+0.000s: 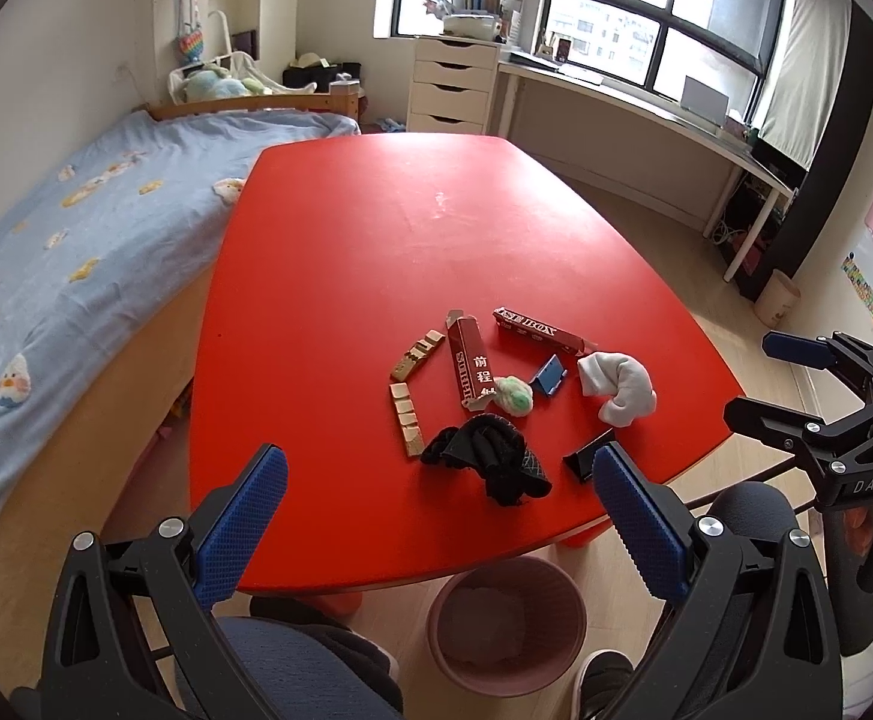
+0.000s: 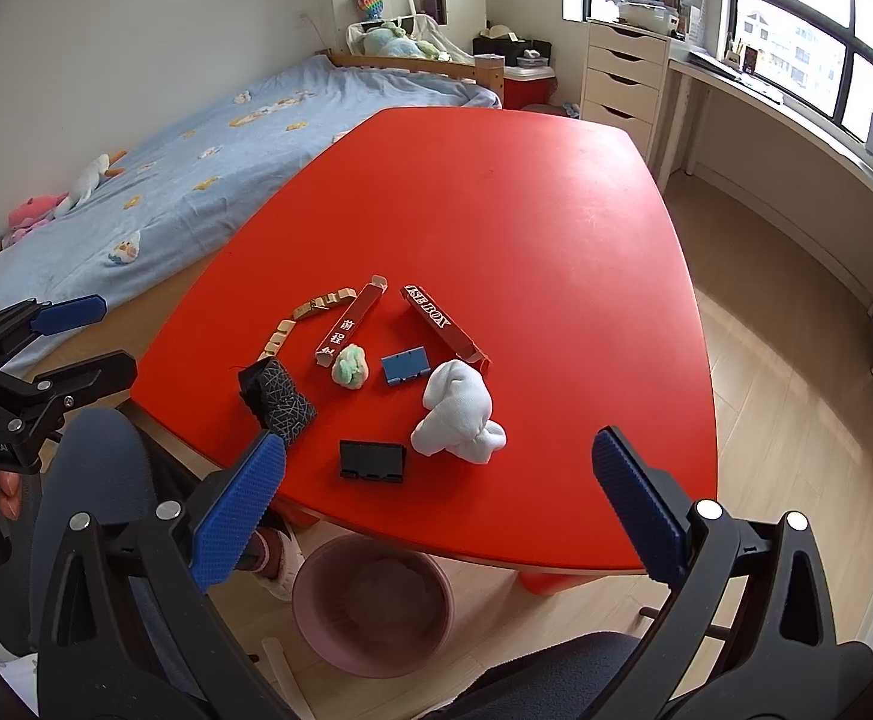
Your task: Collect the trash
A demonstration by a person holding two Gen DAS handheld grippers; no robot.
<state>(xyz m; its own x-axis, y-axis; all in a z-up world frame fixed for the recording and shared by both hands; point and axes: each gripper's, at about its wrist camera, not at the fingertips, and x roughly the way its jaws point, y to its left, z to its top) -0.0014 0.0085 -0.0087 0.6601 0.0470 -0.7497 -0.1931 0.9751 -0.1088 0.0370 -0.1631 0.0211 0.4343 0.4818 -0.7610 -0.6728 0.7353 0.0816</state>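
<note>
Both grippers, left & right, hang above the near edge of the red table w/ jaws spread wide, nothing held. Trash sits in a cluster near that edge: two red boxes, a green-white wad, beige strips, plus a black sock, white sock, blue stand & black stand. Pink bin stands on the floor just under the table's near edge.
</note>
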